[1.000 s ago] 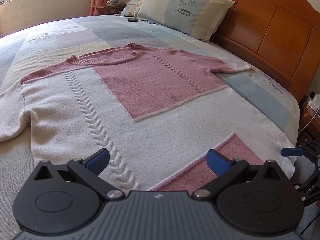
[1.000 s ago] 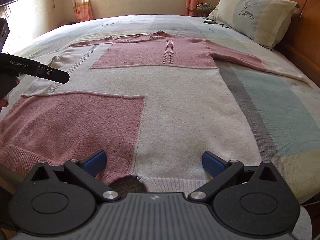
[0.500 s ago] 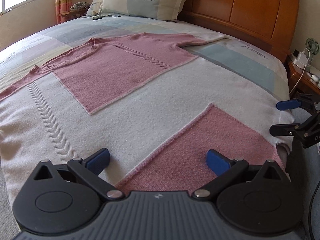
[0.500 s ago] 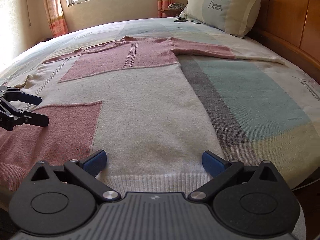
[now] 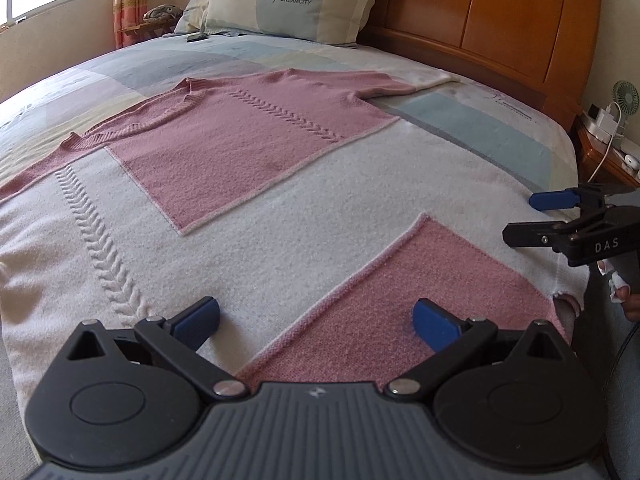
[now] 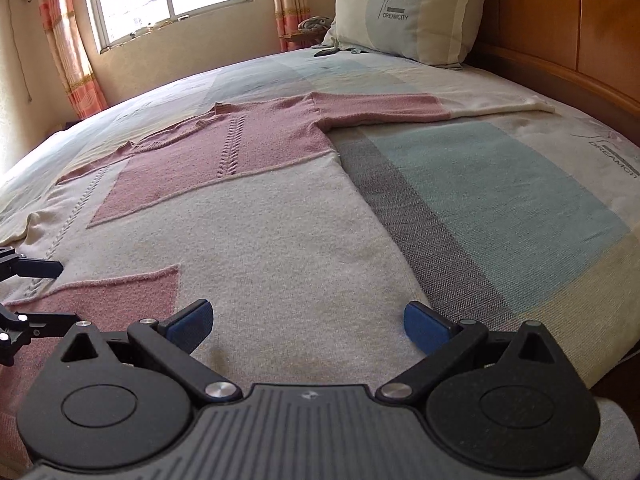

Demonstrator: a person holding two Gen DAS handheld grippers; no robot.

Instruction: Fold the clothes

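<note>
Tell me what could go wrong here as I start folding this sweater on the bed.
1. Both the left gripper and right gripper are open over the hem of the sweater; a pinch could catch the bedspread underneath too.
2. The knit looks soft and loose, so lifting only the hem may stretch or bunch it.
3. The far sleeve lies stretched out towards the headboard and may drag crooked during a fold.

Pink-and-cream colour-blocked sweater (image 5: 248,184) with cable braids; pastel patchwork bed cover (image 6: 500,200); blue fingertips (image 5: 198,318); orange-striped curtains (image 6: 60,40).
</note>
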